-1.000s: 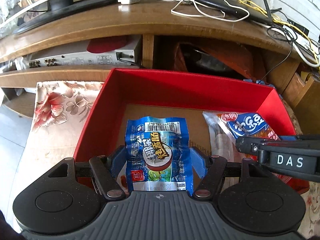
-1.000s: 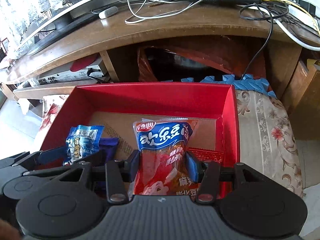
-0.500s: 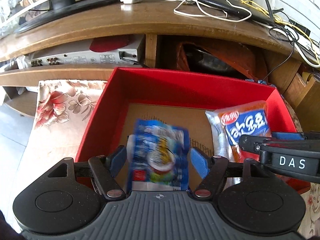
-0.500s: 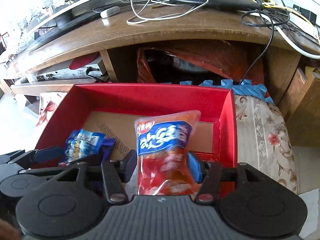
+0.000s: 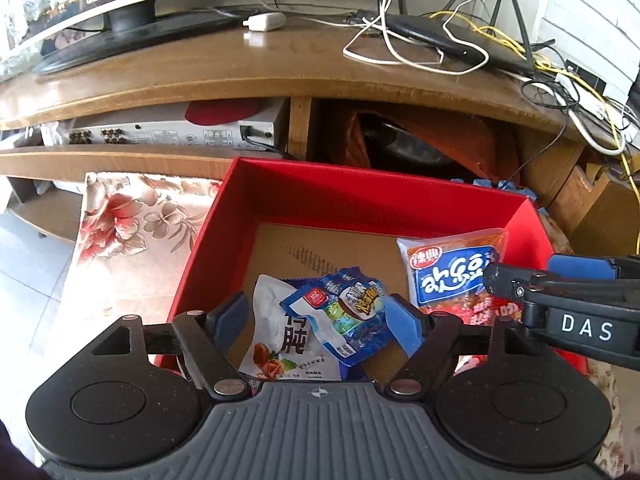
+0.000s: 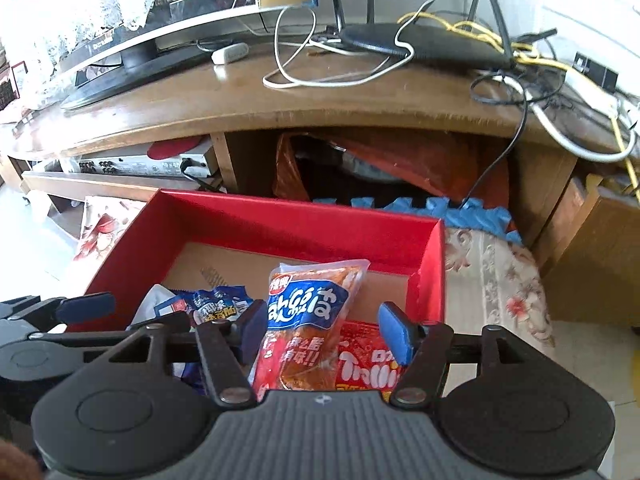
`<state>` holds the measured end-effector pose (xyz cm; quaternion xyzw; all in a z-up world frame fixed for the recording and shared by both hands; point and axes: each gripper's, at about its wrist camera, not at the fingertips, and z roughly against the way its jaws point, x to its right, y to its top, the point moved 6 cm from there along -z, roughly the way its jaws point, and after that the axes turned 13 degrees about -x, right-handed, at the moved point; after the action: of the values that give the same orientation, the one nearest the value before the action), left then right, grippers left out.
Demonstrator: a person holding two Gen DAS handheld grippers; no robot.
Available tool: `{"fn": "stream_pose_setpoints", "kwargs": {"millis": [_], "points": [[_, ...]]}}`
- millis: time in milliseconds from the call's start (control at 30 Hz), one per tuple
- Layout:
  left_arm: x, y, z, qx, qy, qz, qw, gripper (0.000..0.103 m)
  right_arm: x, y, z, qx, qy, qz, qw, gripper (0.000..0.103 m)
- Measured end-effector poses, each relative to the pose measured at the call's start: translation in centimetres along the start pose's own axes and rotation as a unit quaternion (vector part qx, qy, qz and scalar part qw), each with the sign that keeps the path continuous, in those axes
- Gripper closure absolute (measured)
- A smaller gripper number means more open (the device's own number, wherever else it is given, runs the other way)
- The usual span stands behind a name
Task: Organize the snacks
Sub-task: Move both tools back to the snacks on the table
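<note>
Both grippers hover over the red box (image 5: pixel 360 196), jaws spread, blue packet (image 5: pixel 348 320) and orange packet (image 6: pixel 308 320) lying loose between them.

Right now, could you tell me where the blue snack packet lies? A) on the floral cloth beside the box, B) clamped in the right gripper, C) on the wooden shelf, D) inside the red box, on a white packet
D: the blue packet lies tilted on the white packet inside the red box, between the open fingers of the left gripper.

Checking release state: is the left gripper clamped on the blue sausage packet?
No: the left gripper stands open, and the blue sausage packet lies loose inside the red box.
</note>
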<state>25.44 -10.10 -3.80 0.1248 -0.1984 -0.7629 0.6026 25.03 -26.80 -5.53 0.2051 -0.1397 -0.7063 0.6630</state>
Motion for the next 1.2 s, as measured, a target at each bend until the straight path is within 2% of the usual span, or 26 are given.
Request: {"fn": "stream_pose_setpoints", "kwargs": {"millis": [267, 400, 533, 700, 967, 1200], "points": [[0.3, -1.1, 1.8, 0.009, -0.005, -0.012, 0.9999, 0.020, -0.1, -1.2, 2.0, -0.002, -0.001, 0.000, 1.000, 0.041], [0.1, -2.3, 2.5, 0.007, -0.009, -0.014, 0.9998, 0.018, -0.1, -2.4, 2.5, -0.012, 0.013, -0.006, 1.000, 0.040], [-0.5, -3.6, 2.8, -0.001, -0.008, -0.014, 0.9999, 0.018, -0.6, -3.8, 2.8, -0.024, 0.011, 0.004, 1.000, 0.039], [-1.3, -5.5, 2.5, -0.029, -0.020, -0.003, 0.9994, 0.018, -1.1, -5.7, 3.0, -0.037, 0.015, 0.012, 0.999, 0.039], [-1.7, -8.2, 0.9, -0.071, -0.008, 0.000, 0.9975, 0.015, -1.2, -8.3, 3.3, -0.057, 0.024, 0.008, 0.998, 0.037], [-1.2, -9.5, -1.7, -0.111, -0.003, -0.004, 0.9938, 0.013, -0.1, -9.3, 3.2, -0.070, 0.026, -0.007, 0.997, 0.033]]}}
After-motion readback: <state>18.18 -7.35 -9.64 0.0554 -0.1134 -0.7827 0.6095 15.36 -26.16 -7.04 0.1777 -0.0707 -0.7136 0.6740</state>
